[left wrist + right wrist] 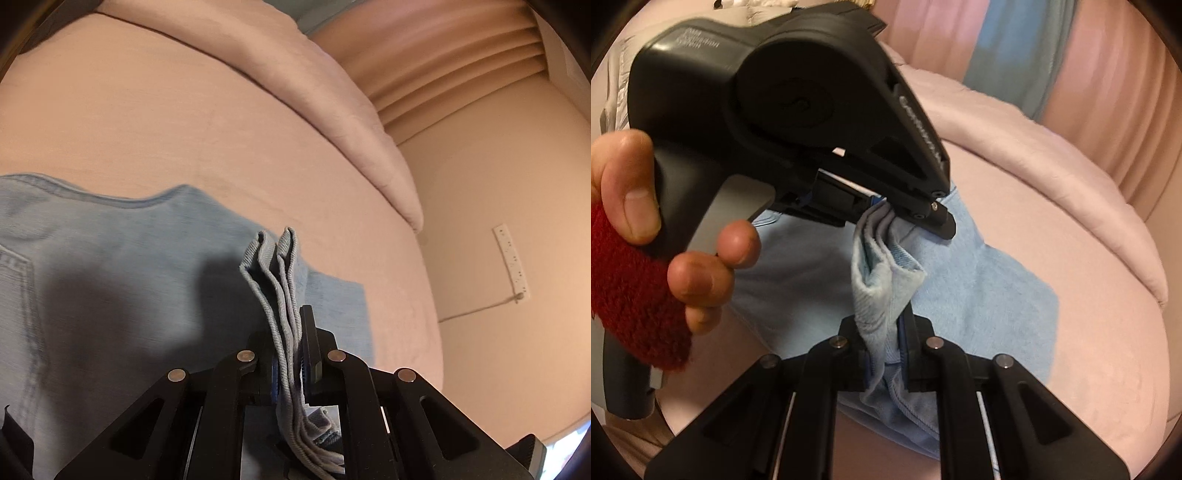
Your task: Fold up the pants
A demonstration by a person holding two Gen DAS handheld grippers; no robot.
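Left tool (291,354) and right tool (886,354) each clamped on bunched pants (979,295) hem (light denim), over bed (147,122).

- Left hand-held gripper (291,354) was clamped shut, angled downward, a hand (665,236) wrapped round its grip.
- Right hand-held gripper (886,354) was clamped shut too, tilted down.
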